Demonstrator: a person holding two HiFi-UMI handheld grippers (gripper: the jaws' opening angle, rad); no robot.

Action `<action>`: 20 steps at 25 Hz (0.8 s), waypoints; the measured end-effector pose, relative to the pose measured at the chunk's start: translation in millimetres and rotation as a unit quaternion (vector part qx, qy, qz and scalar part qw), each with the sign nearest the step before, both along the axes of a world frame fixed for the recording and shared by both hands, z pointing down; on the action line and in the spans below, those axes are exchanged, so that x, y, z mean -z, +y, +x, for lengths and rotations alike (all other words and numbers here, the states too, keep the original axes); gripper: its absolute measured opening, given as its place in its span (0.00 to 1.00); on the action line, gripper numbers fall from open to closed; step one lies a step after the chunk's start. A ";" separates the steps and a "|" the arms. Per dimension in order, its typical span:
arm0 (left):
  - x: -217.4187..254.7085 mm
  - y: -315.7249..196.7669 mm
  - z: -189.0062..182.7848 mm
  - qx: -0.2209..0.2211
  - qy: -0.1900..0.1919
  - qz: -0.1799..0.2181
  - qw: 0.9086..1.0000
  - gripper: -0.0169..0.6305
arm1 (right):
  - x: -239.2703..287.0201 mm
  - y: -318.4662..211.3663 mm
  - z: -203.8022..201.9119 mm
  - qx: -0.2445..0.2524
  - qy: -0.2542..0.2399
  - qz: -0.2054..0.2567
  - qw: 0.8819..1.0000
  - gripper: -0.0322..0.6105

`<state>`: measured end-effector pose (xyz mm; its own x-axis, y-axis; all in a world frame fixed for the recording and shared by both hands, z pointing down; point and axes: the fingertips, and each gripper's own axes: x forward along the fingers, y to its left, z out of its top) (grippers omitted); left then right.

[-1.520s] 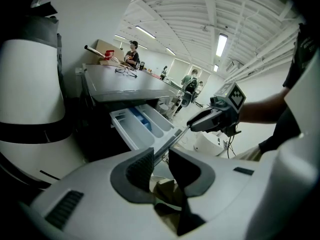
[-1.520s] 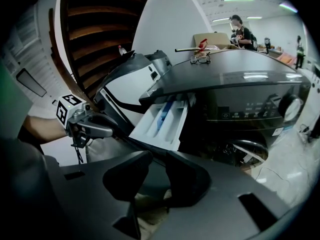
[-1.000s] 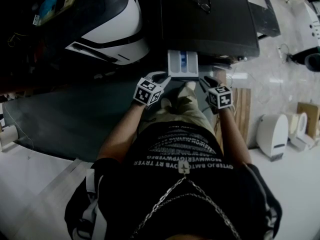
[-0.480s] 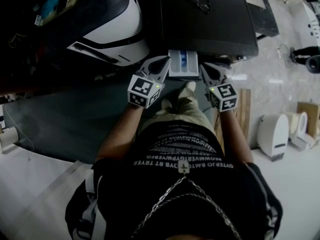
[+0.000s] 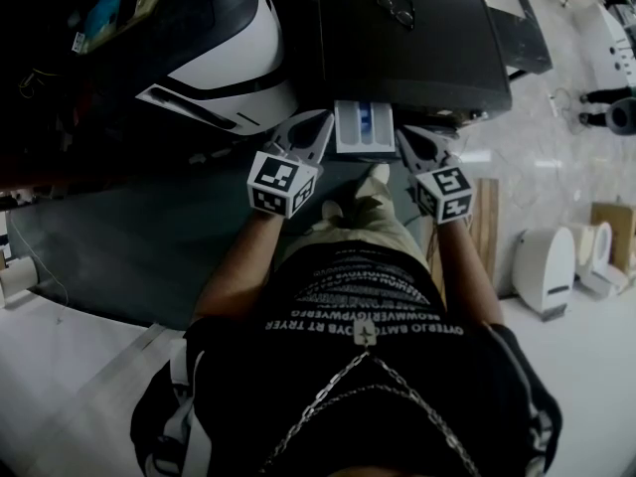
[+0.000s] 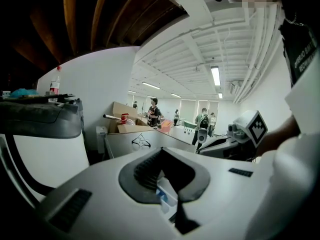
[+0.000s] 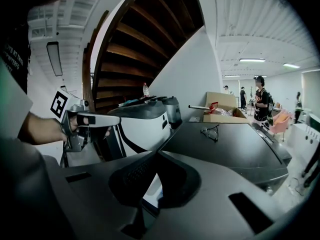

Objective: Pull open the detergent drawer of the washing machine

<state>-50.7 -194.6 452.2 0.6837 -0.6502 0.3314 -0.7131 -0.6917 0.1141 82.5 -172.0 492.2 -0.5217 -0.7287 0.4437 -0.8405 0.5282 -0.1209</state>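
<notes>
The washing machine has a dark flat top. Its white detergent drawer, with a blue insert, stands pulled out from the front. My left gripper hangs just left of the drawer, and my right gripper just right of it. Neither touches it. Both are shut with nothing between the pads. Behind the closed jaws, the left gripper view shows the drawer, and the right gripper view shows the drawer.
A pair of glasses lies on the washer's top. A white and dark appliance stands to the left, over a dark mat. A wooden board and a small white unit are at the right. People stand far back.
Both grippers have risen from below the drawer's front and now flank it, pointing less steeply down. The drawer has stayed pulled out.
</notes>
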 end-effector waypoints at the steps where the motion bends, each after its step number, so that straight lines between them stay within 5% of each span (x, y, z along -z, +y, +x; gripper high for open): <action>1: -0.6 0.8 -0.1 0.000 0.001 -0.001 1.000 0.03 | -0.3 0.5 0.5 -0.001 0.000 -0.001 1.000 0.05; 20: 1.0 11.8 3.4 -0.012 0.002 -0.003 1.000 0.03 | 8.2 12.6 -2.3 0.003 0.004 0.001 1.000 0.05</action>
<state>-47.2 -182.8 451.2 0.6997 -0.6324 0.3324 -0.6965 -0.7074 0.1204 80.2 -159.3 484.0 -0.5224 -0.7263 0.4468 -0.8382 0.5336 -0.1127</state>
